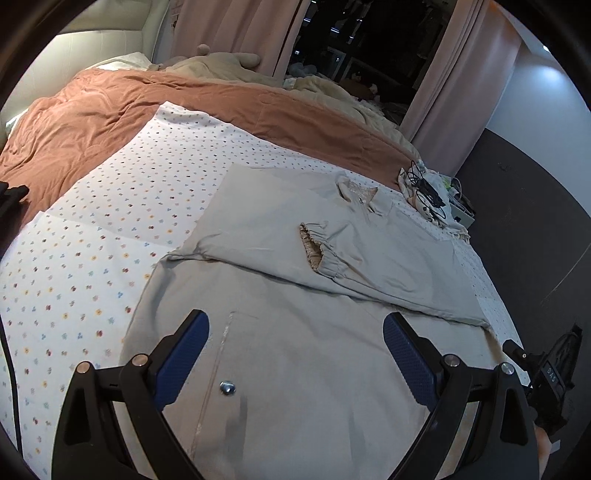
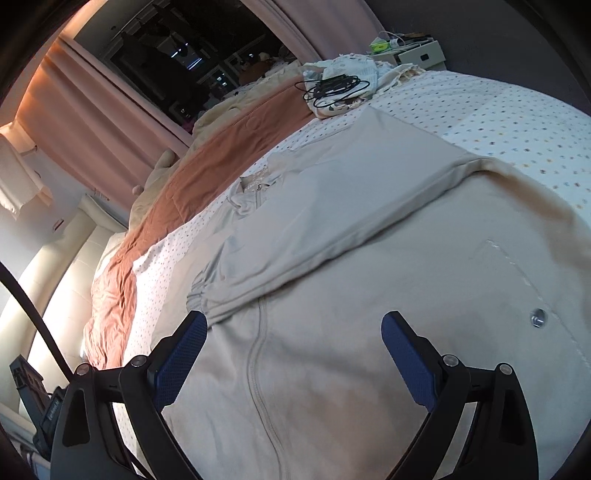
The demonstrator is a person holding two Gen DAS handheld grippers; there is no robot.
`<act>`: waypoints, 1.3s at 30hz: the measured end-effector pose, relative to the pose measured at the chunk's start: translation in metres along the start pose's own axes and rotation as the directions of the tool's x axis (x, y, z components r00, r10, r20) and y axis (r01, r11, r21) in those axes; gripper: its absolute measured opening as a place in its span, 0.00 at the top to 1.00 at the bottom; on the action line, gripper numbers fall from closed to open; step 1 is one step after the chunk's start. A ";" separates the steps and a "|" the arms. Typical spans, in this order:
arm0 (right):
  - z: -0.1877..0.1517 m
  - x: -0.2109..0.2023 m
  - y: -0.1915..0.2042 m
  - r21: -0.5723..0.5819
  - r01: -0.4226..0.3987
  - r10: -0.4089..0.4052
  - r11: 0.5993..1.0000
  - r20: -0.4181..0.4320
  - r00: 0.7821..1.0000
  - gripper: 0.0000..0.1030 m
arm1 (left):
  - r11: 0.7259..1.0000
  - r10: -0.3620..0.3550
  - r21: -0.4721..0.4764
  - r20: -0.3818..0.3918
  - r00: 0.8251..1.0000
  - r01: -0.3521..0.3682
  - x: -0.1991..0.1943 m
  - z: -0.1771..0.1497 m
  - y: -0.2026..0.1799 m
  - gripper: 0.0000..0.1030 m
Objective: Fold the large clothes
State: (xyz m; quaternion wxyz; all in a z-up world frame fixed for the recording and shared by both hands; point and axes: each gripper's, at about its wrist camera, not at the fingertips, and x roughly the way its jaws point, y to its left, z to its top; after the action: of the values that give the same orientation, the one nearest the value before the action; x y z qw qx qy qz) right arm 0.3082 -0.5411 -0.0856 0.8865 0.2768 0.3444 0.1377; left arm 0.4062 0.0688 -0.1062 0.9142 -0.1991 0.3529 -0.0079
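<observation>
A large beige zip jacket [image 1: 295,369] lies flat on the dotted white bedsheet [image 1: 92,240]. One sleeve is folded across its chest, the elastic cuff [image 1: 317,247] near the middle. A pocket with a metal snap [image 1: 227,388] shows close to me. My left gripper [image 1: 295,347] hovers open over the jacket's lower part, nothing between its blue pads. In the right wrist view the jacket [image 2: 332,369] fills the foreground, its zip [image 2: 258,354] running toward the collar [image 2: 255,188]. My right gripper [image 2: 293,347] is open above the zip, holding nothing.
A rust-brown blanket [image 1: 166,107] and beige bedding lie beyond the sheet. A tangle of black cables [image 2: 332,86] rests on cloth at the bed's corner, by a white nightstand [image 2: 417,51]. Pink curtains [image 1: 229,33] frame a dark window. The other gripper's body [image 1: 550,376] shows at right.
</observation>
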 end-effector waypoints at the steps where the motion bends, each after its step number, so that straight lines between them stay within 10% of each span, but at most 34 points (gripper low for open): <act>1: -0.003 -0.010 -0.004 -0.006 0.006 -0.006 1.000 -0.006 1.000 0.08 | 1.000 -0.004 -0.006 -0.003 1.000 0.004 -0.009 -0.004 0.005 0.06; 24: -0.070 -0.209 -0.127 0.025 0.109 -0.109 0.994 0.009 0.994 0.08 | 0.993 -0.044 -0.107 -0.037 0.998 0.039 -0.121 -0.103 0.081 0.27; 39: -0.094 -0.223 -0.168 0.174 -0.016 0.020 0.985 -0.023 1.000 0.42 | 0.959 -0.124 -0.266 -0.095 0.988 0.094 -0.112 -0.152 0.120 0.42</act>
State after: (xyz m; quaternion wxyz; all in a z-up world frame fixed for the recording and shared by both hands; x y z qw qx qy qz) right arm 0.0912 -0.7369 -0.1217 0.8533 0.3545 0.3635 0.1185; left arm 0.2081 0.1417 -0.1808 0.8574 -0.3360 0.3892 -0.0228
